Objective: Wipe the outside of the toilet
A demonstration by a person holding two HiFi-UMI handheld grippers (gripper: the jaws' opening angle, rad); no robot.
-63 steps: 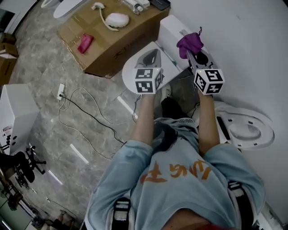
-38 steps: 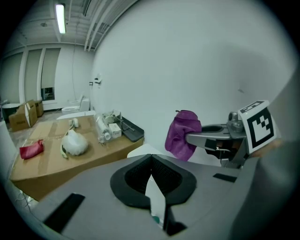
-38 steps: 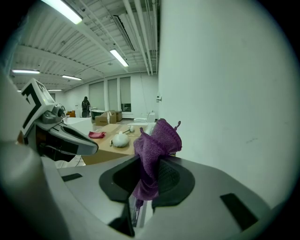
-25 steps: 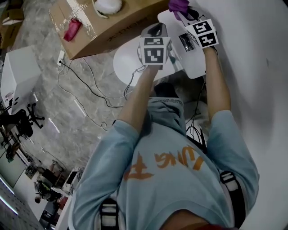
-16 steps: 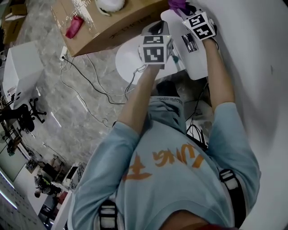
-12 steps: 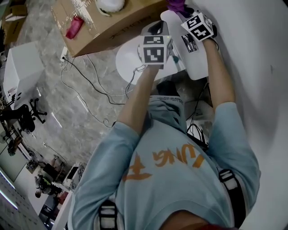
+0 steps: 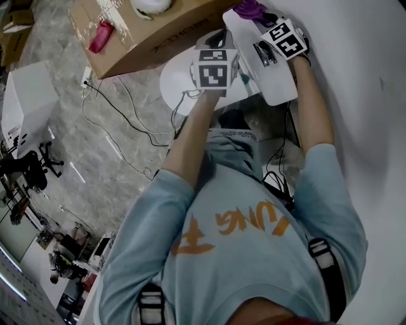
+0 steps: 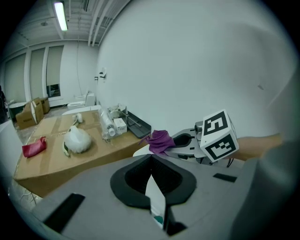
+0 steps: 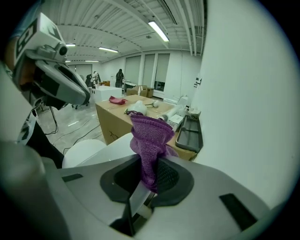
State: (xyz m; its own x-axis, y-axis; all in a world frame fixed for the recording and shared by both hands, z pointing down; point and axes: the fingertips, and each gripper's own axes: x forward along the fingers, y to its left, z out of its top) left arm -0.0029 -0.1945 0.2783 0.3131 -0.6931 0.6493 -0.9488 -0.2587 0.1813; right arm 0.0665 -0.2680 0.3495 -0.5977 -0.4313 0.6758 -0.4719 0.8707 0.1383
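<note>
The white toilet shows in the head view, its tank top (image 7: 279,82) against the wall and its round lid (image 7: 176,82) to the left. My right gripper (image 7: 255,18) is shut on a purple cloth (image 7: 248,8) at the tank's far end. In the right gripper view the cloth (image 9: 150,136) stands bunched out of the shut jaws, with the white toilet (image 9: 105,146) below. My left gripper (image 7: 219,37) hovers over the lid beside the tank, its jaws shut with nothing in them. The left gripper view shows the cloth (image 8: 161,139) just ahead.
A cardboard box (image 7: 146,35) stands beyond the toilet and carries a red rag (image 7: 101,36), a white object (image 7: 150,6) and a dark tray (image 8: 138,123). Cables (image 7: 120,127) trail over the marble floor. A white wall (image 7: 361,95) runs along the right.
Since 2.5 s ago both grippers have moved farther out over the toilet, and the cloth now sits at the tank's far end. Over the last half second they barely shift.
</note>
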